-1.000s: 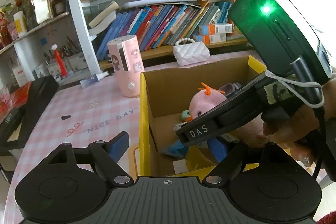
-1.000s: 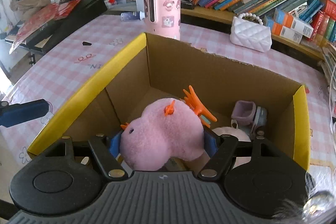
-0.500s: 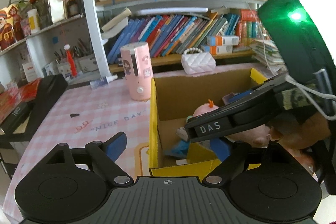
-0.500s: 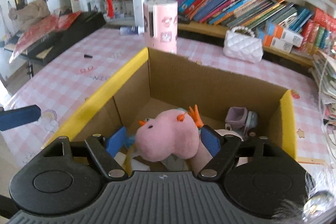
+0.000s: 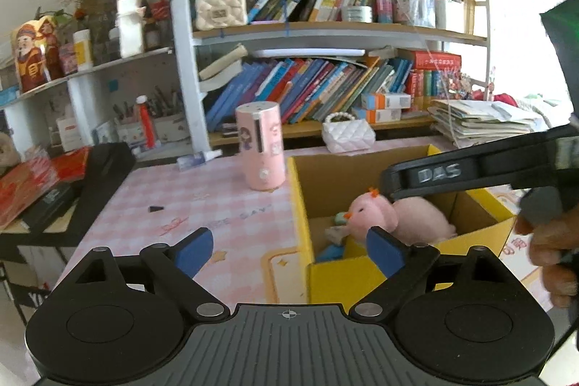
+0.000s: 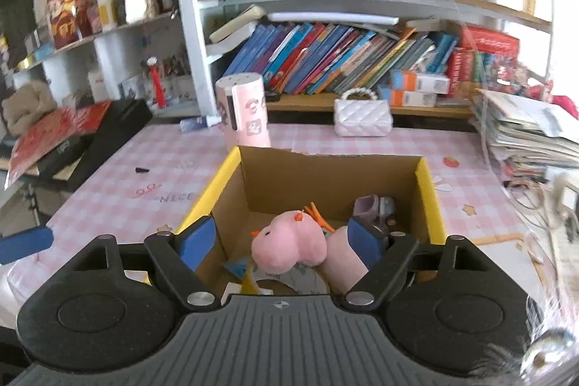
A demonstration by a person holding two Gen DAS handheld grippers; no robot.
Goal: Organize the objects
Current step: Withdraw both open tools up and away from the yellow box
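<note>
Nearest to the cameras, the right gripper [image 6: 280, 241] has its jaws opening, and its blue pads stand clear on both sides of the pink plush chick with orange tufts [image 6: 287, 243], not pressing it. The left gripper [image 5: 289, 250] also has its jaws opening, with nothing gripped between them; the yellow near corner of the box shows between its fingers.

The chick lies inside the open cardboard box with yellow rims [image 6: 429, 201], on top of other small things: a pale roll, something blue, and a lilac object in the far right corner. These are partly covered and hard to name.

The box stands on a table with a pink checked cloth [image 6: 119, 194]. Behind the box stand a pink cylinder with cartoon stickers [image 5: 260, 147] and a small white quilted handbag with a pearl handle [image 6: 362, 116].

Farther back, shelves full of leaning books [image 5: 318, 89] fill the wall, with a cream quilted bag above.

In the left view, the person's hand [image 5: 550, 241] is cut off at the right edge.
</note>
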